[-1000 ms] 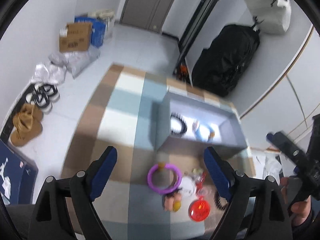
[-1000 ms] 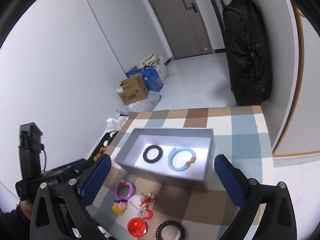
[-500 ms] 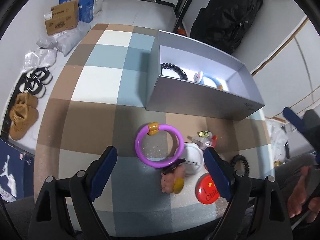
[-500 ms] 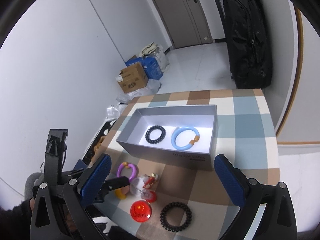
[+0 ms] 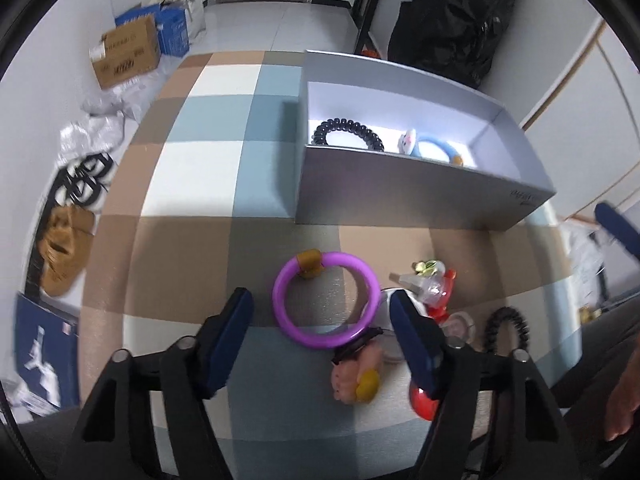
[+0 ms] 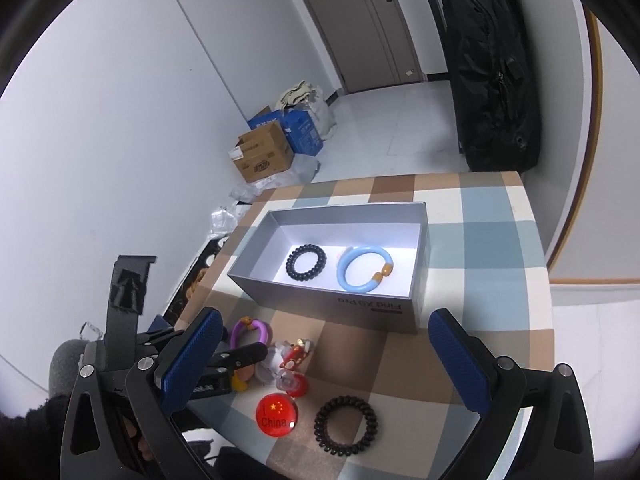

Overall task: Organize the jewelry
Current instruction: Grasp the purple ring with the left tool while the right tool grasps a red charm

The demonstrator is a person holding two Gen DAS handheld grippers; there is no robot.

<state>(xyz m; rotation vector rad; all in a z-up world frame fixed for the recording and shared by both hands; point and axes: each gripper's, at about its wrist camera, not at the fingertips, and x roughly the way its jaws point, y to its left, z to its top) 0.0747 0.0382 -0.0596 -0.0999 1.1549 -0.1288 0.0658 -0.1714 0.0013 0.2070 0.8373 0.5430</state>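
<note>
Jaws of my left gripper (image 5: 320, 330) closing around the purple bangle (image 5: 326, 299) on the checked table (image 5: 192, 248) before the grey box (image 5: 420, 196) — light, stiff, likely slick, best pinched across its rim — right gripper (image 6: 324, 356) wide, empty.

Lighting: even, cool indoor light in both of your wrist views. Glare: the white floor of the grey box (image 6: 404, 280) is blown out. Shadows: soft ones fall left of the box onto the checked tablecloth (image 5: 192, 184). Blur: the left view smears at its left rim. Distortion: your fisheye lenses bend walls and door frames, with black vignette in every corner.
</note>
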